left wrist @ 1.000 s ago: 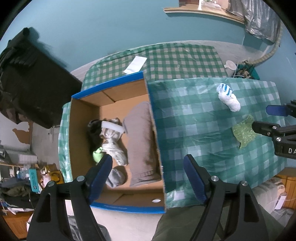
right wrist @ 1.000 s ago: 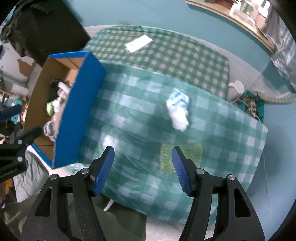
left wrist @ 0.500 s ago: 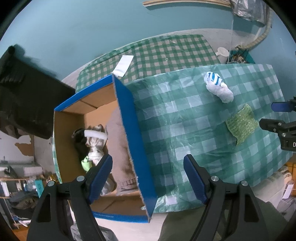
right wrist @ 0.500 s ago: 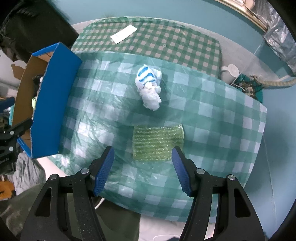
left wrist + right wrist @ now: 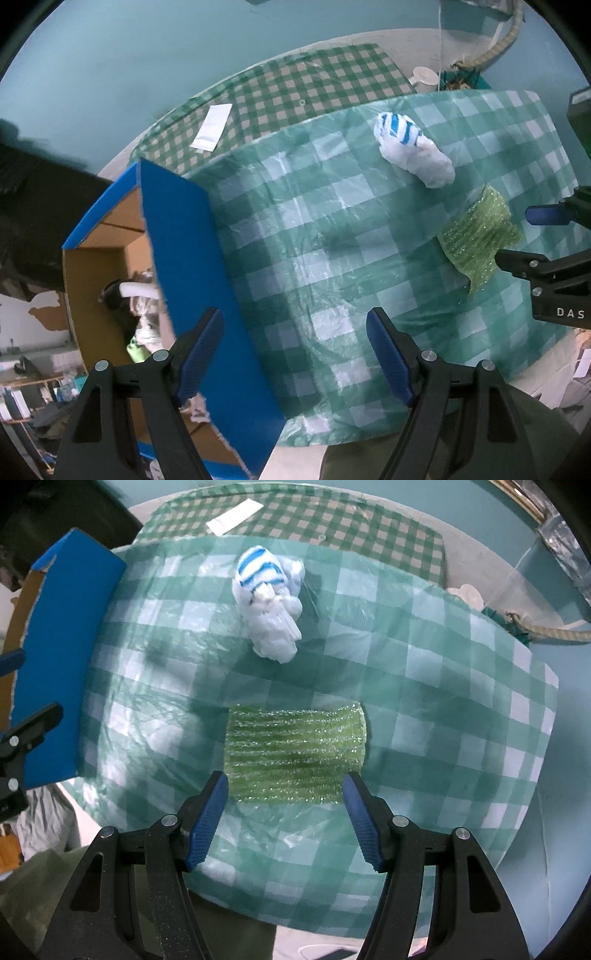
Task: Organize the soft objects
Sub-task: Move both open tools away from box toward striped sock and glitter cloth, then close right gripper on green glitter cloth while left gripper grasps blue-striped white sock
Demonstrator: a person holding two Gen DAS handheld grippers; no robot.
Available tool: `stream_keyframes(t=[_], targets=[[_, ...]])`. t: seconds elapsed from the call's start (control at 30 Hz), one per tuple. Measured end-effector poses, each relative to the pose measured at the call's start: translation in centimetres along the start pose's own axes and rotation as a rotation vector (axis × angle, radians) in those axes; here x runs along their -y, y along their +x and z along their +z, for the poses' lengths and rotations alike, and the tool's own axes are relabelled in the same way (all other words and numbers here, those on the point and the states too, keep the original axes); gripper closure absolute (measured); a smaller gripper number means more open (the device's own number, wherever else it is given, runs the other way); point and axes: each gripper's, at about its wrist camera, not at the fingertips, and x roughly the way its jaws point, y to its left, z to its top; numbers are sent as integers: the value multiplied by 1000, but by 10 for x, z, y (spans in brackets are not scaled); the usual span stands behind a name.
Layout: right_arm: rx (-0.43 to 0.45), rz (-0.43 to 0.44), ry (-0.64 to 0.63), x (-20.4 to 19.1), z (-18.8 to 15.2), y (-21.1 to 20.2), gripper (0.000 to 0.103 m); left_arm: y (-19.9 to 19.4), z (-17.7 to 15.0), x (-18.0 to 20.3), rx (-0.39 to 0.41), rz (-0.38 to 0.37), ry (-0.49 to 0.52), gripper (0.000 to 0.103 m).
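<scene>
The glittery green cloth [image 5: 297,755] is lying flat on the checked worktop [image 5: 443,716], just nearer than the blue-striped white sock bundle [image 5: 269,602]. The right gripper [image 5: 282,816] is hanging over it, fingers apart, empty. The left gripper [image 5: 295,354], fingers wide, empty, is hovering beside the blue cardboard box [image 5: 192,266].

Both views are dim, with a cool teal cast and flat, diffuse light; the source can't be told. Heavy fisheye: black vignette at the corners, and the worktop [image 5: 461,686] edges bow into curves. The right wrist view is soft overall, with motion smear on the checks around the green mesh cloth [image 5: 295,753] and a soft dark shadow patch above it. The white striped bundle [image 5: 269,602] is slightly blown out. There is plastic sheen with pale glare patches on the table cover [image 5: 332,236]. The left wrist view is sharper in the centre and blurred at the dark left rim. The box [image 5: 192,258] interior is murky. The near tongs are crisp in both.
</scene>
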Motion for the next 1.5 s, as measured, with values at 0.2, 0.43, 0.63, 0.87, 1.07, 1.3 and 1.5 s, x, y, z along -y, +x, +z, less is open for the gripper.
stream_keyframes(t=[0.2,0.43,0.63,0.87,1.07,1.3,1.5], targets=[[-5,-3,20,2,4,17,39,12,6,10,-8,-7,5,23],[-22,-20,34,5,7,37,39,26,13,17,-14,3,21,23],[-22,-42,40,7,8,51,39,45,17,23,-49,10,38,23],[-3,-104,-2,-3,7,58,39,48,19,29,-65,2,60,23],[14,-99,-30,-11,-1,58,46,43,24,30,-56,-2,72,23],[7,-36,-14,-2,-10,45,89,37,37,30,-43,-22,71,23],[33,-17,-11,11,-15,28,92,33,57,33,-36,-64,36,23]])
